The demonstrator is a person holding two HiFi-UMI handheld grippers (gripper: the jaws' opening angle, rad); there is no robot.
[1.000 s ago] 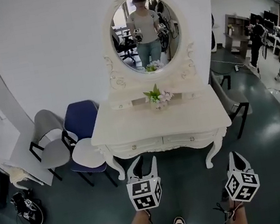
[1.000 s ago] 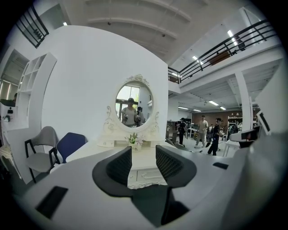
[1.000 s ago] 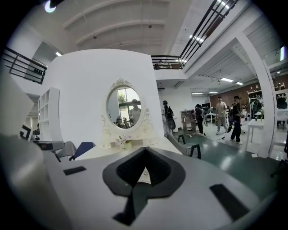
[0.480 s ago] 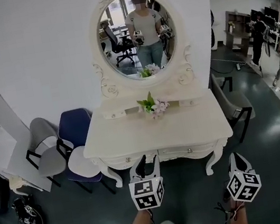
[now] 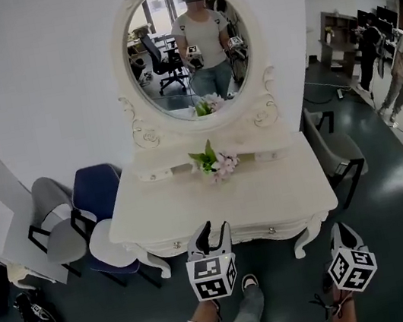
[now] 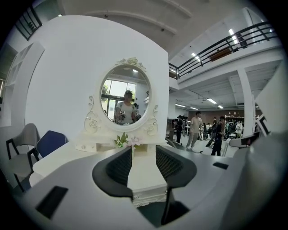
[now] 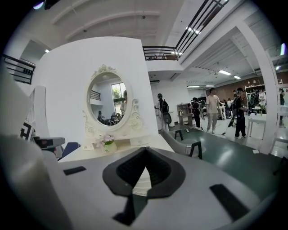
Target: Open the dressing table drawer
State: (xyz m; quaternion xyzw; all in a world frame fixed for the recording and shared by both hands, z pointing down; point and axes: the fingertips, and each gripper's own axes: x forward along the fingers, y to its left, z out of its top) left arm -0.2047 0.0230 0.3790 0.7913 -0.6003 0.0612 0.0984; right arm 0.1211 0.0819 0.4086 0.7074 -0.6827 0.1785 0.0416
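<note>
Setting: a person stands facing a cream-white carved dressing table (image 5: 276,189) set against a white wall, a gripper in each hand.
Drawers: the shallow cream front drawers (image 5: 166,245) under the tabletop sit flush and shut, a small round knob (image 5: 176,244) on the left one and another on the right.
Left gripper (image 5: 212,228): held at the table's front edge, between the two knobs; its dark jaws stand apart with nothing gripped, and the tabletop shows through the gap.
Right gripper (image 5: 340,227): held over the dark floor off the table's right front leg, jaw tips pressed together and holding nothing.
On the table: a small posy of pink flowers and green leaves (image 5: 214,164) below the oval mirror (image 5: 185,47), which reflects the person.
Beside the table: a navy blue chair (image 5: 95,194) and a grey chair (image 5: 50,214) to the left.
</note>
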